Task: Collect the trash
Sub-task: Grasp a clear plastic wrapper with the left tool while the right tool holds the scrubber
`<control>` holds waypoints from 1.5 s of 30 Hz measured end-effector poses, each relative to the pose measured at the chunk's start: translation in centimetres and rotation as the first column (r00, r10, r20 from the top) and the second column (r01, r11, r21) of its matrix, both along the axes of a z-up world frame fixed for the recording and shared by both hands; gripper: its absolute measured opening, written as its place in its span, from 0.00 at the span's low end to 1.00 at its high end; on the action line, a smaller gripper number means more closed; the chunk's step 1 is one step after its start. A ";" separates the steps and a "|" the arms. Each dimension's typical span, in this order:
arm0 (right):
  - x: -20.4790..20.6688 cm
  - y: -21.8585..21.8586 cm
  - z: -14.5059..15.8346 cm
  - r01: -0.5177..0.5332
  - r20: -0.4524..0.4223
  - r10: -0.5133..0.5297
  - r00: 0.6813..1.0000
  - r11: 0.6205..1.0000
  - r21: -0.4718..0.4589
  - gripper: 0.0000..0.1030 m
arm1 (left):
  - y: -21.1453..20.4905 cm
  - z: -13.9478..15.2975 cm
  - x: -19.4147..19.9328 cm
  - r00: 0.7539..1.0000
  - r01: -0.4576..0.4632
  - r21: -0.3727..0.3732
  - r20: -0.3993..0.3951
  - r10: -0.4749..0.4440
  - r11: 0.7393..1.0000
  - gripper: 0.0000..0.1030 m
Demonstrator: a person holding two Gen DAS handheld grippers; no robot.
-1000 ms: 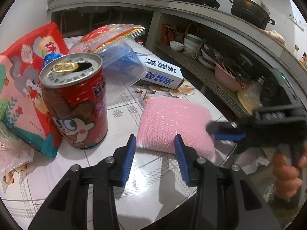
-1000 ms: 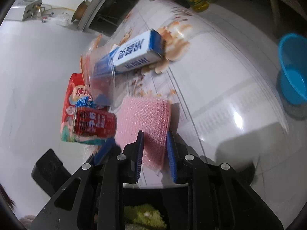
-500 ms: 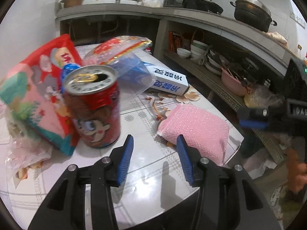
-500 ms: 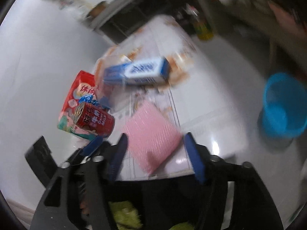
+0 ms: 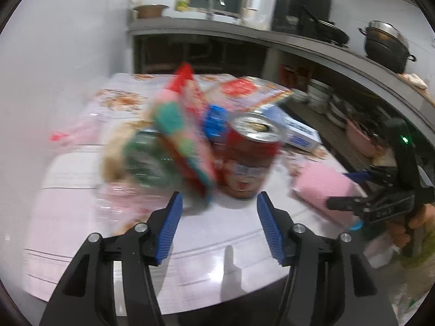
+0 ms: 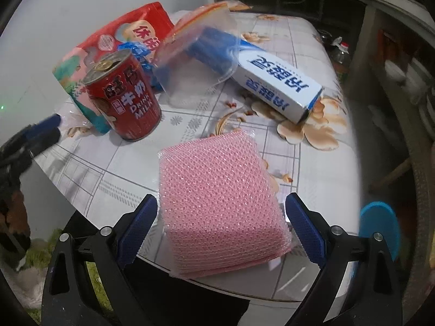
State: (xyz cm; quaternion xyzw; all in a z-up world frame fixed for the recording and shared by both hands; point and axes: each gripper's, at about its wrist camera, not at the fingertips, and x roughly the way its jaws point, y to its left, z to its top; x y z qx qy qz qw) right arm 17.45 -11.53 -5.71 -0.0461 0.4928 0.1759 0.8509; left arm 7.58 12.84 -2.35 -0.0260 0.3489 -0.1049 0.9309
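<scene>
R gripper [image 6: 220, 233]: jaws opening, pink mesh scrubber pack [image 6: 220, 203] lies between them at table [image 6: 320, 179] near edge, pads not pressing. You should centre on pack, drop lower before closing so it won't slide off the edge. L gripper [image 5: 217, 228]: jaws opening, nothing between, aimed at red milk can [image 5: 251, 160] mid-table beside snack bag [image 5: 185, 135]. View blurred; slow down.
</scene>
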 end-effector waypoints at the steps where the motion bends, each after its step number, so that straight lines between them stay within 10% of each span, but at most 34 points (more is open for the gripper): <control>1: -0.1 -0.2 -0.1 0.012 -0.002 -0.012 1.000 1.000 0.005 0.83 | 0.5 0.0 0.0 1.000 -0.011 0.005 -0.003 0.011 1.000 0.55; 15: -1.9 -0.6 -0.2 0.127 -0.011 -0.127 0.992 0.988 0.082 0.77 | 9.0 -0.1 3.1 0.964 -0.266 0.036 -0.013 0.266 0.963 0.59; 21: -2.0 -0.2 -0.2 0.126 -0.022 -0.125 0.992 0.988 0.085 0.77 | 11.6 2.8 9.5 0.939 -0.342 0.234 0.116 0.323 0.910 0.64; 24: -2.0 -0.1 -0.2 0.130 -0.019 -0.128 0.992 0.987 0.091 0.77 | 12.1 1.9 13.0 0.965 -0.260 0.330 0.073 0.250 0.907 0.70; 28: -2.1 -0.3 -0.3 0.134 -0.019 -0.132 0.991 0.986 0.104 0.77 | 12.4 -1.9 17.5 0.980 -0.140 0.522 -0.049 0.194 0.841 0.70; 36: -1.7 0.0 -0.6 0.134 -0.023 -0.132 0.991 0.985 0.106 0.77 | 15.1 -4.7 21.7 0.957 -0.164 0.424 -0.149 0.247 0.891 0.70; 45: -1.6 -0.1 -0.6 0.148 -0.012 -0.147 0.989 0.982 0.119 0.75 | 14.0 -4.5 21.9 0.961 -0.172 0.431 -0.125 0.247 0.886 0.18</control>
